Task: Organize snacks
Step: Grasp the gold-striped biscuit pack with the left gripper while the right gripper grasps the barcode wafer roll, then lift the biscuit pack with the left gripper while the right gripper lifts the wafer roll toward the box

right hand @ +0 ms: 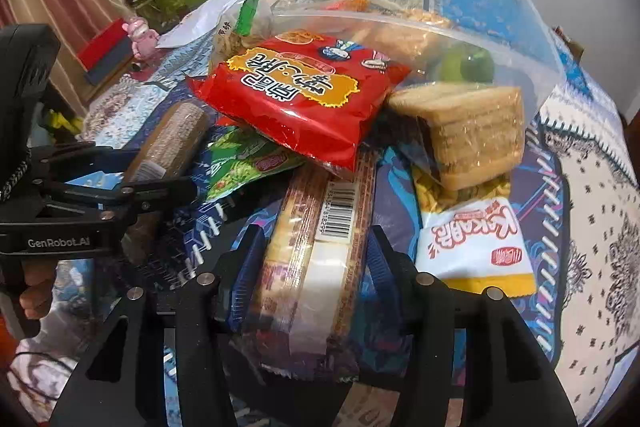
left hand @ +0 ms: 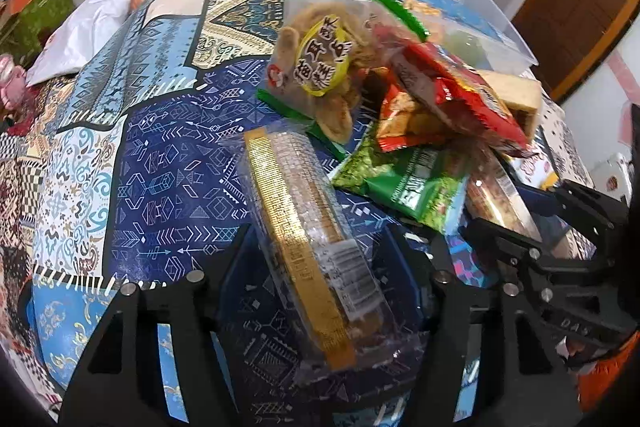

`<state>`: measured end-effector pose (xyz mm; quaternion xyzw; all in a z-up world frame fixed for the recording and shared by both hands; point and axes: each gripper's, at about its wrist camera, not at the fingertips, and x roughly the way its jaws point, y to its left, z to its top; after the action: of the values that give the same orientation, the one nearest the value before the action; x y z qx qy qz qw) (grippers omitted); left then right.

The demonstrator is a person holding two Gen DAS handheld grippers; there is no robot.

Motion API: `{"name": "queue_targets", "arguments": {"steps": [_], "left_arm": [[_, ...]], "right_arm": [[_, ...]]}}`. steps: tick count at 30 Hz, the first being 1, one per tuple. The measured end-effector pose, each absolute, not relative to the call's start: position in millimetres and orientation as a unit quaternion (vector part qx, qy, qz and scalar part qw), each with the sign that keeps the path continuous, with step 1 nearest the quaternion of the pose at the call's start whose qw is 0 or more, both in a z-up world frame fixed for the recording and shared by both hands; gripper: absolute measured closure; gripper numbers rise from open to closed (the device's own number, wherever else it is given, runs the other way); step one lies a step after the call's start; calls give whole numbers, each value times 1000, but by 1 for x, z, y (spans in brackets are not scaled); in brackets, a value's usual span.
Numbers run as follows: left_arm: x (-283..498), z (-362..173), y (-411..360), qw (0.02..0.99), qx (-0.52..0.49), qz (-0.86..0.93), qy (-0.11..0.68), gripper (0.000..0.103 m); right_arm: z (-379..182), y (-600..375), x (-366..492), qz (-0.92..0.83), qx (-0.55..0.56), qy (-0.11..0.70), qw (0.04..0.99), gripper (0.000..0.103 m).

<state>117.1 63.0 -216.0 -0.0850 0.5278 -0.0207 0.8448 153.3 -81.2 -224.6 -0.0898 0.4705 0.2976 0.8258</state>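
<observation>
My left gripper (left hand: pixel 316 287) was clamped on a long gold-edged clear-wrapped biscuit sleeve (left hand: pixel 308 227); light, crinkly, brittle inside. My right gripper (right hand: pixel 312 279) was clamped mid-length on a brown barcoded cracker pack (right hand: pixel 320 247), slippery film

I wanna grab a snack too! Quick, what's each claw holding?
Left claw: closed on the gold-edged clear cracker pack.
Right claw: closed on the brown barcode biscuit pack.

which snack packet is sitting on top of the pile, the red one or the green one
The red packet. It lies over the green packet, whose upper edge is tucked beneath it.
</observation>
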Motion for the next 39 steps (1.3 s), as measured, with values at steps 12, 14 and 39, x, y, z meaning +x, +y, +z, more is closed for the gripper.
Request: {"name": "queue_targets", "arguments": {"steps": [12, 14, 39], "left_arm": [[101, -210, 70, 854, -94, -10, 512, 62], [96, -203, 69, 858, -94, -13, 506, 63], [82, -101, 59, 913, -93, -25, 396, 65]], "right_arm": [[-215, -117, 146, 304, -23, 476, 825, 61], [-210, -121, 142, 301, -23, 471, 829, 61], [-129, -167, 130, 276, 22, 368, 888, 61]]}}
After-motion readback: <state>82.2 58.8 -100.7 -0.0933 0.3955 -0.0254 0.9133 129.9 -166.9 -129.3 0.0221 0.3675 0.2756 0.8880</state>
